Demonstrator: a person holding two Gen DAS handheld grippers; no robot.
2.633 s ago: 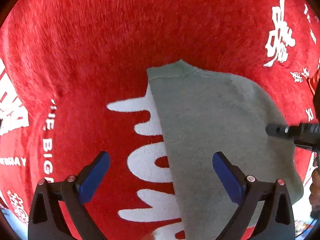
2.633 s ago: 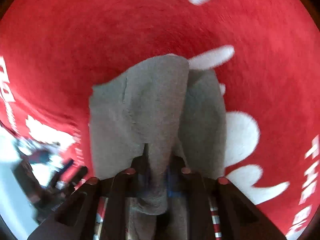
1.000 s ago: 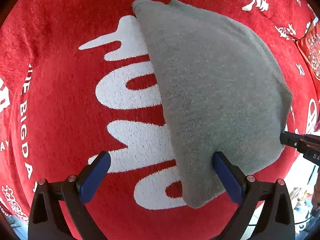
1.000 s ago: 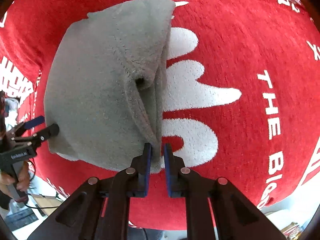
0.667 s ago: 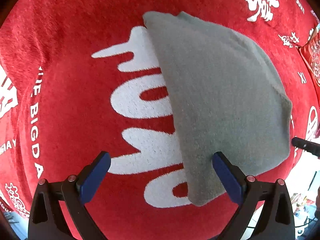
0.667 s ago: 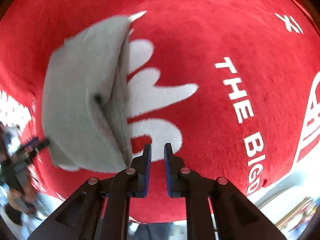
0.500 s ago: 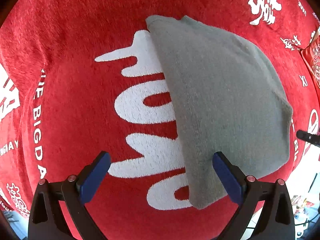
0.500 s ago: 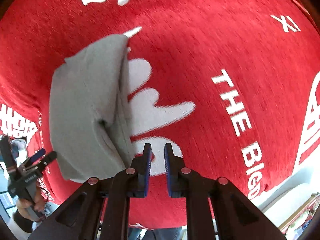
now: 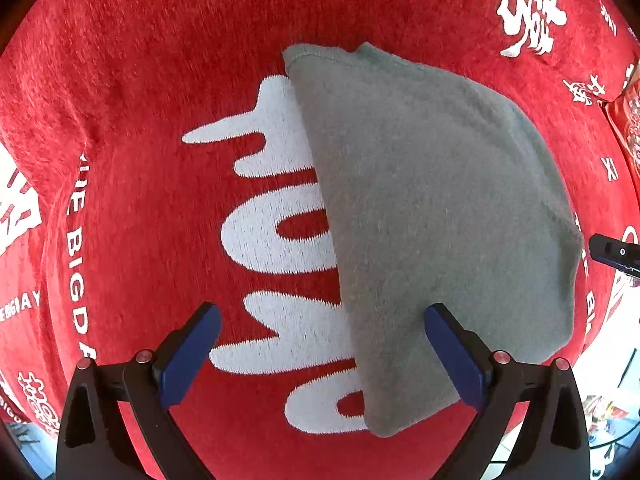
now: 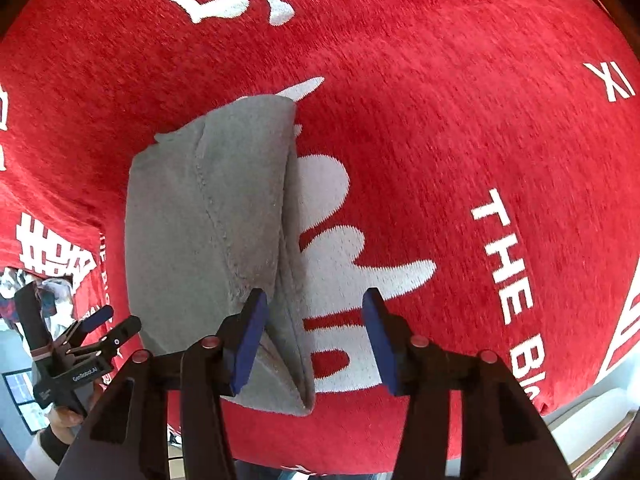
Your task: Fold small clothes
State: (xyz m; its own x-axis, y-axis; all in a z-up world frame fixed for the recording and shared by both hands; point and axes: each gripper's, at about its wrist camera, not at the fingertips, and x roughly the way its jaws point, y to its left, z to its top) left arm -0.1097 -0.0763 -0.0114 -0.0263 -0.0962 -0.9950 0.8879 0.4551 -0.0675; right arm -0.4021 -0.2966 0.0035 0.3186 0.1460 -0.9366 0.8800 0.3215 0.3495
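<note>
A small grey garment [image 9: 432, 216] lies folded flat on the red cloth [image 9: 168, 80] with white lettering. In the right wrist view the garment [image 10: 208, 232] shows layered folds along its right edge. My left gripper [image 9: 320, 344] is open and empty, held above the cloth with its right finger over the garment's near edge. My right gripper [image 10: 312, 332] is open and empty, just above the garment's near right corner. The left gripper also shows at the left edge of the right wrist view [image 10: 100, 328].
The red cloth [image 10: 460, 140] covers the whole work surface and drops off at its near edge. Floor and room clutter [image 10: 24, 380] show past the cloth's lower left corner. The tip of the right gripper [image 9: 612, 248] shows at the right edge of the left wrist view.
My right gripper let go of the grey garment, drew back, and its jaws have now opened. The left gripper stayed open and shifted slightly over the cloth.
</note>
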